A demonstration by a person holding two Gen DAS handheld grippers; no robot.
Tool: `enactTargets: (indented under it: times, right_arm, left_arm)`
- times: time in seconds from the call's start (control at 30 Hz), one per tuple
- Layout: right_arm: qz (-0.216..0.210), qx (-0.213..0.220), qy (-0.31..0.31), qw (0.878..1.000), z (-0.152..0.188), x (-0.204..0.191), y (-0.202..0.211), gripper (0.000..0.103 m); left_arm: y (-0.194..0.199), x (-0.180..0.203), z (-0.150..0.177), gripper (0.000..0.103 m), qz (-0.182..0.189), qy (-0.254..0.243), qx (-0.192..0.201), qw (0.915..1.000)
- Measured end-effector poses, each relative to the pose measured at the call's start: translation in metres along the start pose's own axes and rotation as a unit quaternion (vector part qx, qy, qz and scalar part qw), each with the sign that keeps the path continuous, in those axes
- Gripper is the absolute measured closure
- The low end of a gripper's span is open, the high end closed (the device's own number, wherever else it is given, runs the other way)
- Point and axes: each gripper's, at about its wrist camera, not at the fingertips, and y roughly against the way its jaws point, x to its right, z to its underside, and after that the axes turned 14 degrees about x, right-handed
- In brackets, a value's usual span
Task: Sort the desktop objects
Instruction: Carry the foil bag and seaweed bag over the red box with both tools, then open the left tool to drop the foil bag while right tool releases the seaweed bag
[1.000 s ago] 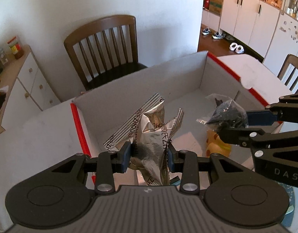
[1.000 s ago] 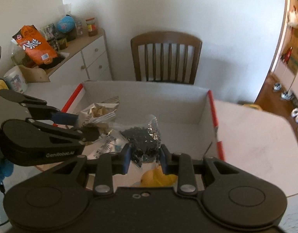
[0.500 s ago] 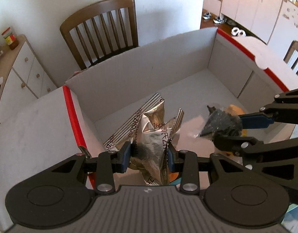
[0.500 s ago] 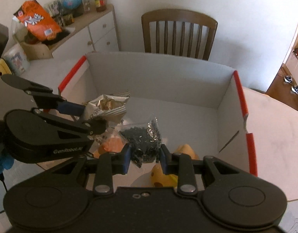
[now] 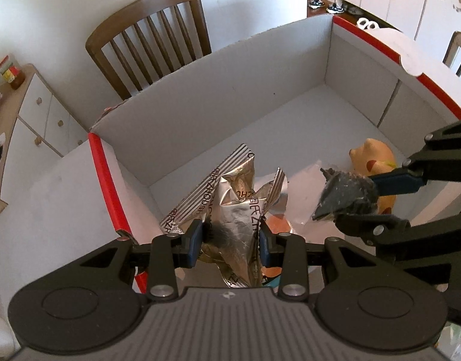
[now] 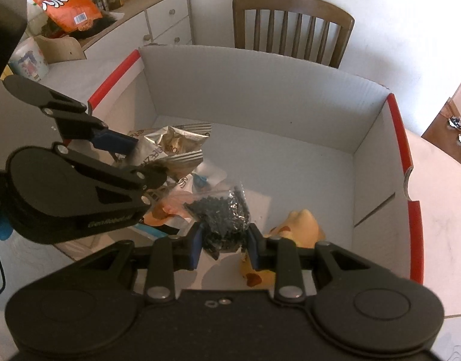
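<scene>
Left tool [image 5: 229,237] clamps the foil snack bag [image 5: 233,210], right tool [image 6: 223,242] the clear bag of black bits [image 6: 223,213], both over the box [image 6: 260,96]; risk: slick foil slips early, or bags snag each other on release.

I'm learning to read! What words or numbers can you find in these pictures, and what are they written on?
"GenRobot.AI": on the side of the left gripper, blurred but just legible.
Large white Chinese characters on the orange snack bag: too stylised to read surely; its barcode is too small.
Dark print on the silver foil packet: crumpled, only broken Latin letters and characters, not readable.
Jar labels on the sideboard: too small.
</scene>
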Motion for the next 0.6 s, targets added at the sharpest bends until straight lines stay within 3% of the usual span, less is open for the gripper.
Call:
enactTargets:
  times: [0.3, 0.4, 0.43, 0.6]
  right_arm:
    - [0.001, -0.003, -0.013, 1.000, 0.002, 0.003, 0.001, 0.068]
    - [0.003, -0.001, -0.012, 1.000, -0.001, 0.004, 0.000, 0.065]
    - [0.002, 0.000, -0.013, 1.000, -0.001, 0.004, 0.001, 0.063]
    - [0.001, 0.009, -0.020, 1.000, -0.001, 0.009, 0.011, 0.052]
  left_arm:
    - [-0.004, -0.001, 0.000, 0.065, -0.004, -0.009, -0.002, 0.9999]
    - [-0.003, 0.001, -0.001, 0.058, -0.004, -0.009, -0.004, 0.9999]
    - [-0.001, 0.001, -0.001, 0.050, -0.002, -0.007, -0.001, 1.0000]
    - [0.010, 0.001, -0.003, 0.049, -0.002, -0.001, 0.013, 0.9999]
